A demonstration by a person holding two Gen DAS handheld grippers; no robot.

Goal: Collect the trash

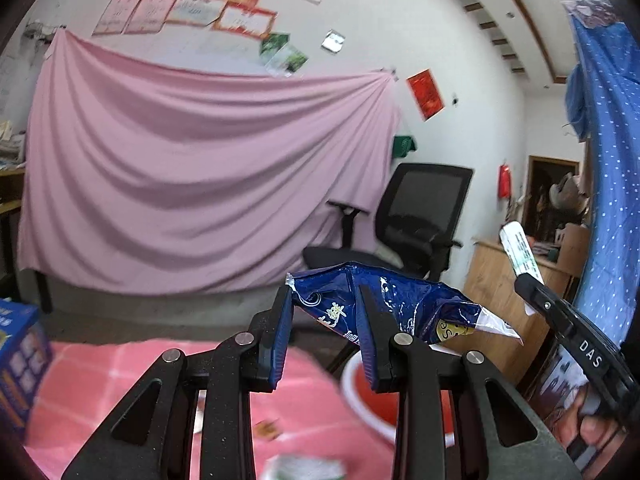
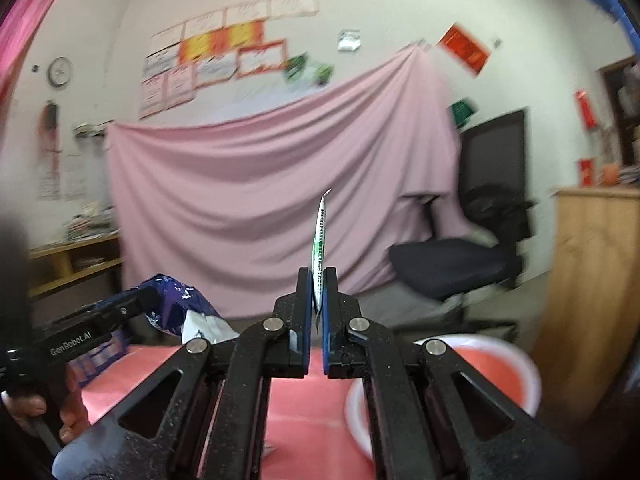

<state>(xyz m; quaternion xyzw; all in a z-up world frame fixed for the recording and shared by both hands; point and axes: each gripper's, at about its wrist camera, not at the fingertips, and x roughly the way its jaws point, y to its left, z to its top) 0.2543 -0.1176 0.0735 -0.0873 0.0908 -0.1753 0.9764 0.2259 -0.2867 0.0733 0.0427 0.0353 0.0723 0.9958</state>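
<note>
Left wrist cam is showing the left gripper [image 1: 324, 300] pinching a crumpled blue snack bag [image 1: 384, 304], long axis lying across the view, its white torn end pointing to 3 o'clock. Right gripper [image 1: 532, 280] is sitting at 3 o'clock, holding a white-green wrapper [image 1: 520, 248] seen broadside. Right wrist cam is showing that wrapper [image 2: 320, 244] edge-on instead, clamped btwn nearly closed pads, long axis pointing to 12. Red basin [image 2: 496, 364] is sitting beyond, at 4 o'clock; pink sheet [image 2: 260, 200] is hanging farthest back.
</note>
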